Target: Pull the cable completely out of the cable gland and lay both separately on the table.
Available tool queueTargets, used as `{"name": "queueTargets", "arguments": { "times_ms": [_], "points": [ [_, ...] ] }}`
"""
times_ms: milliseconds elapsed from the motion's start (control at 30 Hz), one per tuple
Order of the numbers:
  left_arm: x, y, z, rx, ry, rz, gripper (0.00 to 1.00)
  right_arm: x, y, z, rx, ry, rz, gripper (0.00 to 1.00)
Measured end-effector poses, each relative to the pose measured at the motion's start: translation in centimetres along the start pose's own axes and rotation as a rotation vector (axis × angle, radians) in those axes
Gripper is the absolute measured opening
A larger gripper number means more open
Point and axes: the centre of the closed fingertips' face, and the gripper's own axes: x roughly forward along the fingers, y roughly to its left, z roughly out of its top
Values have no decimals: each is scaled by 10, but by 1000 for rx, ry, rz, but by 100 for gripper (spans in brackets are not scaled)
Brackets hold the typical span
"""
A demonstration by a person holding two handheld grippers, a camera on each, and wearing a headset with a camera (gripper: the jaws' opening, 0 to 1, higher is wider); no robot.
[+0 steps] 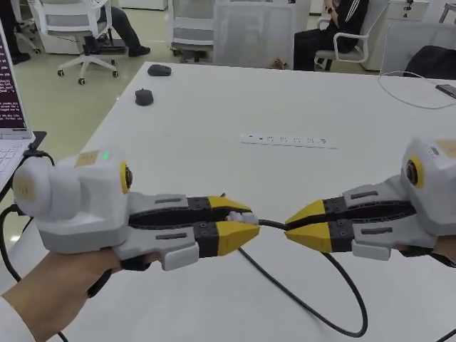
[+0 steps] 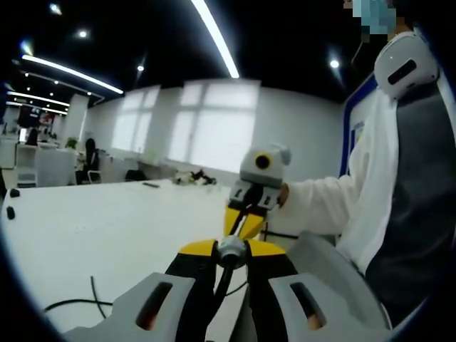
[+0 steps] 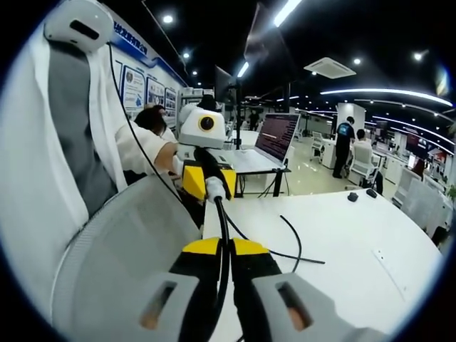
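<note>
Cable [image 1: 272, 224] and cable gland [image 1: 239, 216] are joined and held in the air above the white table [image 1: 214, 128], strung between the two tools. The left gripper [image 1: 249, 219] has its yellow jaws closed on the gland, a small pale plastic fitting with a rounded, ribbed-looking body. The right gripper [image 1: 287, 226] is clamped on the cable just beside the gland's mouth, with a short bare stretch between the two sets of tips. The cable is thin, black and round with a smooth matte jacket; its slack loops down onto the table below the right gripper, so it looks light and limp, bending easily. The gland looks hard and light, likely slick under the jaws and apt to twist if gripped off-centre. A straight pull along the cable's axis seems best, and taking the cable close to the gland, as it is held here, should keep it from buckling. The jacket may slip through the jaws if the gland's seal grips tightly
</note>
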Motion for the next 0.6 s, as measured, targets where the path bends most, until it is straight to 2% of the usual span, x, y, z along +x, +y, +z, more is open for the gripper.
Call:
{"name": "queueTargets", "arguments": {
  "times_ms": [100, 267, 600],
  "points": [
    [-1, 0, -1, 1, 5, 1, 16, -1, -2, -9, 11, 22, -6, 3],
    [-7, 2, 4, -4, -12, 8, 16, -8, -7, -28, 35, 64, -31, 3],
    [-12, 4, 5, -6, -16, 28, 16, -22, -19, -56, 84, 110, -80, 3]
  ]
}}
